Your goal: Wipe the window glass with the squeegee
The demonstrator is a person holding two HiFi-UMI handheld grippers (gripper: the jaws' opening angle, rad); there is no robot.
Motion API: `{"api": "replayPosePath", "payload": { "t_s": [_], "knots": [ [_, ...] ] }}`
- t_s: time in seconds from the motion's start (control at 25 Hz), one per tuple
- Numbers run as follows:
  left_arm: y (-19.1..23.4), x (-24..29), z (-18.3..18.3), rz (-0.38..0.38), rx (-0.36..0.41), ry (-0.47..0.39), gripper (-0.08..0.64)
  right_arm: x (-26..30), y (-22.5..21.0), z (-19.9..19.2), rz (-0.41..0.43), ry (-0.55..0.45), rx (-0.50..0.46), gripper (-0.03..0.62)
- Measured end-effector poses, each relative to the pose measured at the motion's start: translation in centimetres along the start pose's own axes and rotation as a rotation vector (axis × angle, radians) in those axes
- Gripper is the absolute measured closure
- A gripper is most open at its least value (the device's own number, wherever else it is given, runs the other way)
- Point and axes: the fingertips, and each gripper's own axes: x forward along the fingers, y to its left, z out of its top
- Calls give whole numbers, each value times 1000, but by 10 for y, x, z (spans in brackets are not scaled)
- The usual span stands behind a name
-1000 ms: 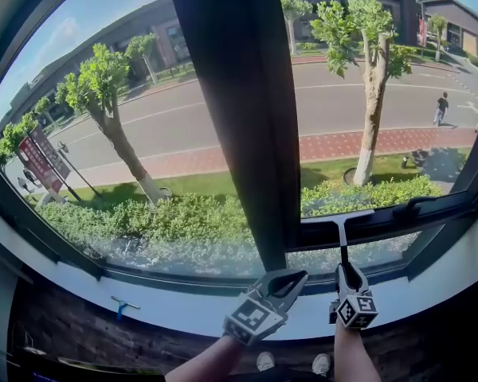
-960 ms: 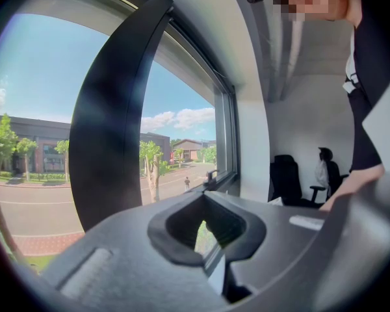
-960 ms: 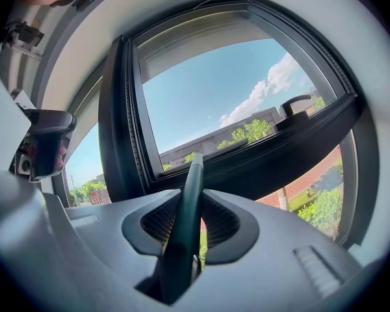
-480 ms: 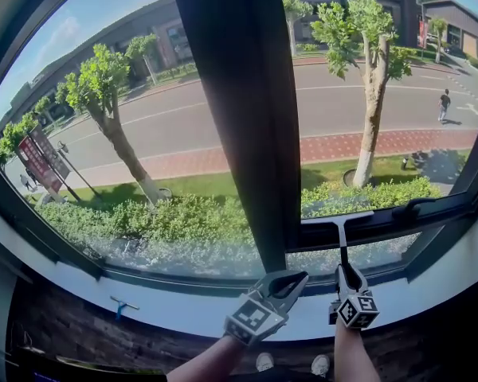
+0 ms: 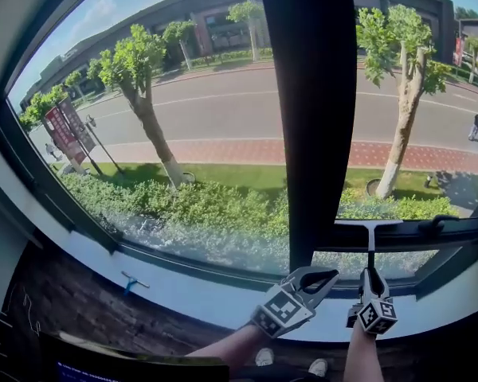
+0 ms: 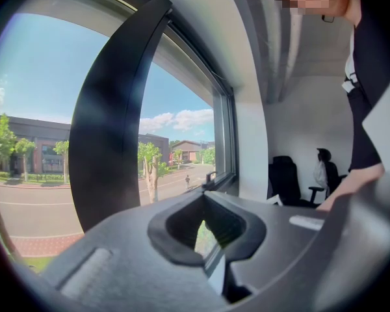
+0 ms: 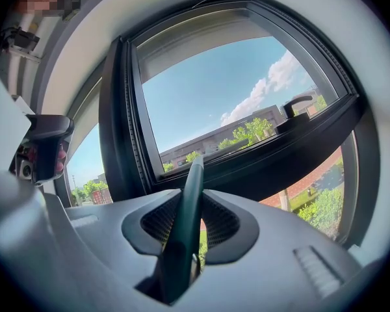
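while i look down through the head camera, my right gripper (image 5: 372, 286) is clenched on the dark handle of the squeegee (image 5: 370, 237), which stands upright from the jaws. its pale blade lies level at the top of the small lower pane to the right of the dark centre post (image 5: 319, 118), along the horizontal frame bar (image 5: 462, 233). in the right gripper view the handle runs straight up between both jaws and is pinched from each side.

my left gripper (image 5: 317, 277) sits just beside the right one, above the white sill (image 5: 183, 289), pointing up and right toward the foot of the post. its jaws are closed together with nothing in them; only greenery shows through the oval gap they form.

the window glass (image 5: 207, 134) looks out on trees, a hedge and a road. a window latch (image 5: 436, 223) sits on the frame bar to the right of the blade. a small blue-handled tool (image 5: 131, 282) lies on the sill well to the left.
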Motion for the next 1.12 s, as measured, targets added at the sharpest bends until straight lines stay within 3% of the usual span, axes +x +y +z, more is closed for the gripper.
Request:
{"api": "replayPosePath", "payload": {
  "t_s": [0.28,0.52,0.76,1.0,1.12],
  "knots": [
    [5,14,2,10,4,-59,557,-6,-17,17,15,0,-64,492],
    [-7,19,7,-50,-3,-92,557,-28,-16,54,-7,-51,-114,492],
    [-16,21,10,-154,3,-139,557,-63,10,110,-46,-182,-168,492],
    [-24,59,3,-254,-37,-168,557,-86,7,141,-79,-266,-196,492],
    [-33,47,6,-308,-51,-166,557,-106,32,151,-99,-278,-234,492]
  ]
}}
